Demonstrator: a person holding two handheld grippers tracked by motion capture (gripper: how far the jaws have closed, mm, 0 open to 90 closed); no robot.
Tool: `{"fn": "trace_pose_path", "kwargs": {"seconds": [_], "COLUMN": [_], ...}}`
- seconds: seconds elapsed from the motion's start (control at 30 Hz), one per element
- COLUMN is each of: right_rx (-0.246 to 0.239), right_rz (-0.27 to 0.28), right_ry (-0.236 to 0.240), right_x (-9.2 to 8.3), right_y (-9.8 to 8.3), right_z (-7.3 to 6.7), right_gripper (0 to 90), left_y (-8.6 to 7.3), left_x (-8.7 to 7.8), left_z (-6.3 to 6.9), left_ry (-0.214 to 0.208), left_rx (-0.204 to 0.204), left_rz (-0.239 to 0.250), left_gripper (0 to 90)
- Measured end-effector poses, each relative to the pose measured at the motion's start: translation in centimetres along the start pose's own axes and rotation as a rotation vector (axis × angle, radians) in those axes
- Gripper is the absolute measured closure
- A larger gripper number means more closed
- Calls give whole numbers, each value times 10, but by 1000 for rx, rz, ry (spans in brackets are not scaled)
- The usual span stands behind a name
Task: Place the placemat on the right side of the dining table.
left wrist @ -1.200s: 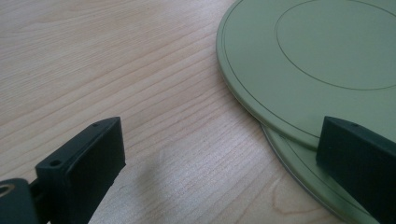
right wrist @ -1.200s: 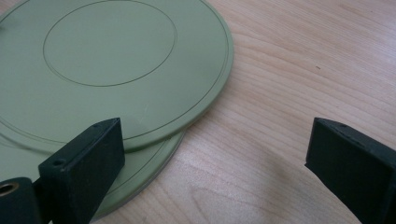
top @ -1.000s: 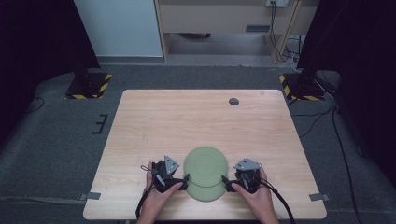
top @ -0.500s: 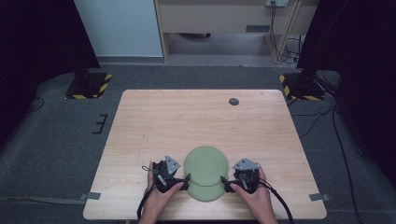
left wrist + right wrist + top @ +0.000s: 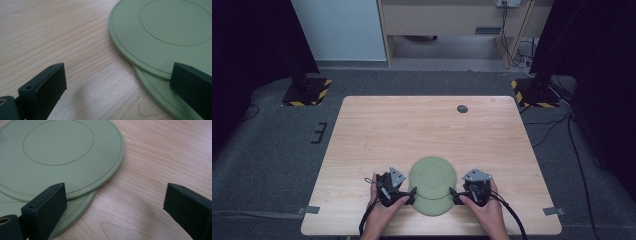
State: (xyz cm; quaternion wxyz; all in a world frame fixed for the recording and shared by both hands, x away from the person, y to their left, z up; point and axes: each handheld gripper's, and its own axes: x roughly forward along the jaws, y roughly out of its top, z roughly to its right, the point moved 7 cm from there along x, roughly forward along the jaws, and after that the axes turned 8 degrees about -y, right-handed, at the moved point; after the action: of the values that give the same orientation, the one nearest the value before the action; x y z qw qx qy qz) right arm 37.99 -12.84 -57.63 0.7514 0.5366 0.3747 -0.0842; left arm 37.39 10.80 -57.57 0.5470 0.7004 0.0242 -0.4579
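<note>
Two green round plates are lying flat near the table's [image 5: 362, 150] front edge, the upper plate [image 5: 432, 176] resting on the lower plate [image 5: 432, 206] and offset toward the far side. Being round, neither is showing a long axis. The left gripper [image 5: 411, 194] and right gripper [image 5: 454, 195] are flanking them, jaws spread wide, gripping nothing.

Left gripper [image 5: 120, 87] w/ jaws wide apart, low over wood bench [image 5: 50, 32]. Two green plates at 1–4 o'clock: upper plate [image 5: 162, 32] overlaps lower plate [image 5: 155, 92], offset. Right jaw is over lower plate's rim; left jaw over bare bench.
</note>
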Motion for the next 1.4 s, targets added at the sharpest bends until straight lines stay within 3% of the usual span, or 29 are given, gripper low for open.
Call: {"fn": "trace_pose_path", "kwargs": {"seconds": [0.33, 0.63, 0.83, 0.97, 1.17, 1.4], "right_rx": [-31, -66, -77, -115, -129, -115], "right_rz": [-11, -77, -106, -147, -184, -217], "right_ry": [21, 82, 115, 149, 172, 197], "right_x": [0, 0, -1, 3, 9, 16], "right_y": [2, 8, 25, 36, 62, 82], "right_z": [-1, 6, 14, 21, 29, 34], "right_gripper": [63, 64, 79, 88, 94, 99], "left_y": [-2, -3, -2, -2, -2, -2], "left_x": [-3, -3, -2, -1, -1, -1], "left_z": [3, 4, 4, 4, 6, 8], "left_ry": [-14, -24, -26, -28, -25, -38], "left_rx": [5, 4, 8, 9, 22, 22], "left_rz": [-3, -3, -1, 2, 5, 5], "left_gripper": [21, 18, 13, 8, 15, 14]}}
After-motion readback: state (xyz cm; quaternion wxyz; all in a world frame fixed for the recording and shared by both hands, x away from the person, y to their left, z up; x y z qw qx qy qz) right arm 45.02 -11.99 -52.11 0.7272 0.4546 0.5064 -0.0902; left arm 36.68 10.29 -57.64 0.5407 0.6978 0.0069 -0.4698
